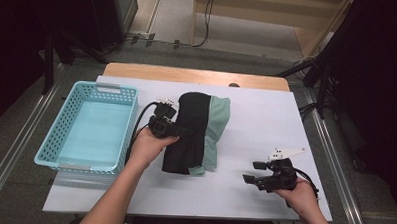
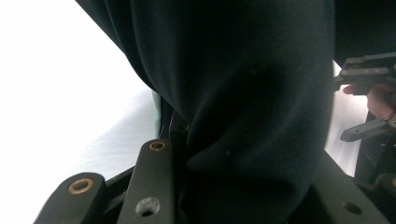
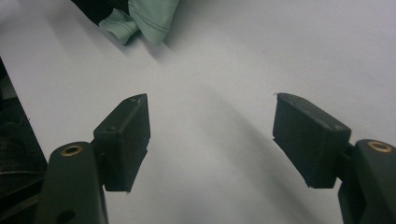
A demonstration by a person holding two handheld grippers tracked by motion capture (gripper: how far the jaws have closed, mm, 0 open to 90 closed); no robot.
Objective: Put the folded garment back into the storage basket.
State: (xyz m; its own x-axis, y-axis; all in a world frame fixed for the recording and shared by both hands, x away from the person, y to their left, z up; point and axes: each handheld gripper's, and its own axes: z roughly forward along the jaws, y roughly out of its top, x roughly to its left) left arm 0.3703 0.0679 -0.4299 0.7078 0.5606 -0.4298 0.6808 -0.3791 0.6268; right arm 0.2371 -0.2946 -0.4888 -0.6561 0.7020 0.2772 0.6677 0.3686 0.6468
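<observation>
A folded black and green cloth lies mid-table, and the left gripper has clamped its left edge, black fabric bunched between the jaws. The right gripper sits well apart near the front right corner, its jaws spread wide with nothing between them. One cloth, one blue basket, two grippers. The basket stands just left of the left hand; bare table lies open to the right of the cloth

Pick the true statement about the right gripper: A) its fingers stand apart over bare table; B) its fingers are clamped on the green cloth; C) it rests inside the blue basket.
A: the right gripper has its fingers spread with only the white table between them.
</observation>
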